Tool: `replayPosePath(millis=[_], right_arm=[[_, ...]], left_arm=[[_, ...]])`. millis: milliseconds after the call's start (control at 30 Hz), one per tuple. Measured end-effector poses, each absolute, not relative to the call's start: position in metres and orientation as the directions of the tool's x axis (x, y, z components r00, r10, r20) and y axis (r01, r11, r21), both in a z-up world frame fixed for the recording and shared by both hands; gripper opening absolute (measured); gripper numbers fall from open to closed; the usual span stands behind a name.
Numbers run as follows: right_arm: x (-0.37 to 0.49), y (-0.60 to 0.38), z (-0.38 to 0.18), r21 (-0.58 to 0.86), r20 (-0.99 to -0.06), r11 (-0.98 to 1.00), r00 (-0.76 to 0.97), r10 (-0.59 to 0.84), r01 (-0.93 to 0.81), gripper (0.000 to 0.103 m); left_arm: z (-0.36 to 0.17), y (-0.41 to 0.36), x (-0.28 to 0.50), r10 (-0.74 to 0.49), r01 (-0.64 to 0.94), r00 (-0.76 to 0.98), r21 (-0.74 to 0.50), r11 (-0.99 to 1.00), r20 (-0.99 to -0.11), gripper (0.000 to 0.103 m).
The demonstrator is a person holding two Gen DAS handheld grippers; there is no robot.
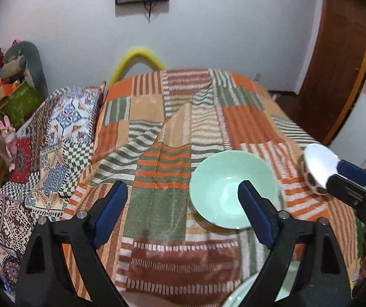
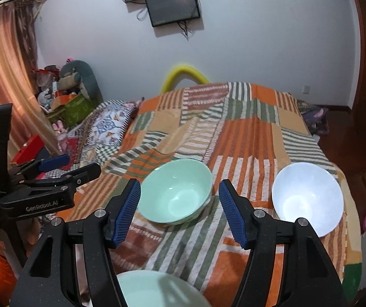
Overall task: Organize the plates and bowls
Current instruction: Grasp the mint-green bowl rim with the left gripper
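Note:
A mint green bowl (image 1: 231, 189) (image 2: 176, 192) sits on the striped patchwork bedspread (image 1: 157, 133). A white bowl (image 2: 308, 197) sits to its right; in the left wrist view it (image 1: 319, 165) shows at the right edge, partly behind the right gripper. A pale green dish (image 2: 155, 290) (image 1: 241, 294) lies at the near edge, half hidden. My left gripper (image 1: 183, 204) is open and empty above the bedspread, left of the green bowl. My right gripper (image 2: 180, 209) is open and empty, hovering in front of the green bowl.
A patterned pillow (image 1: 63, 128) lies at the left of the bed. Boxes and stuffed toys (image 2: 65, 92) crowd the far left corner. A wooden door (image 1: 336, 58) stands at the right. A screen (image 2: 172, 7) hangs on the wall.

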State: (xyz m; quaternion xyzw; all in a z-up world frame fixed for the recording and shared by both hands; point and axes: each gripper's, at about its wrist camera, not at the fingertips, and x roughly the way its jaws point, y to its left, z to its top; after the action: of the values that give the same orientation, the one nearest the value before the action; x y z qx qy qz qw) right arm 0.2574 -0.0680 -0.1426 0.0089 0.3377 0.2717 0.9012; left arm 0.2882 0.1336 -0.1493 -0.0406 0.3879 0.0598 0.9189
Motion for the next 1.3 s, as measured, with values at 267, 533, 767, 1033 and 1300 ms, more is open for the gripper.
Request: replayPosePath(millis=[267, 533, 767, 1033, 1300], right_arm=[[0.294, -0.068, -0.176, 0.211, -0.671, 0.863, 0.574, 0.469, -0.459, 0.060], [0.315, -0.062, -0.200, 0.226, -0.714, 0.860, 0.523, 0.465, -0.457, 0.060], [0.323, -0.052, -0.214, 0.223, -0.750, 0.855, 0.478, 0.458, -0.469, 0.054], [0.331, -0.048, -0.228, 0.256, -0.775, 0.851, 0.429, 0.464, -0.458, 0.039], [0.331, -0.047, -0.231, 0.267, -0.779, 0.839, 0.406, 0.477, -0.474, 0.023]], left_arm=[[-0.197, 0.147, 0.330, 0.057, -0.143, 0.608, -0.038, 0.989, -0.792, 0.076], [-0.233, 0.143, 0.356, 0.006, -0.092, 0.534, -0.051, 0.994, -0.845, 0.045], [-0.248, 0.146, 0.362, -0.026, -0.080, 0.504, -0.077, 0.994, -0.863, 0.031], [-0.256, 0.133, 0.366, -0.036, -0.026, 0.481, -0.055, 0.998, -0.876, 0.023], [-0.256, 0.130, 0.366, -0.065, -0.002, 0.476, -0.075, 0.997, -0.877, 0.013]])
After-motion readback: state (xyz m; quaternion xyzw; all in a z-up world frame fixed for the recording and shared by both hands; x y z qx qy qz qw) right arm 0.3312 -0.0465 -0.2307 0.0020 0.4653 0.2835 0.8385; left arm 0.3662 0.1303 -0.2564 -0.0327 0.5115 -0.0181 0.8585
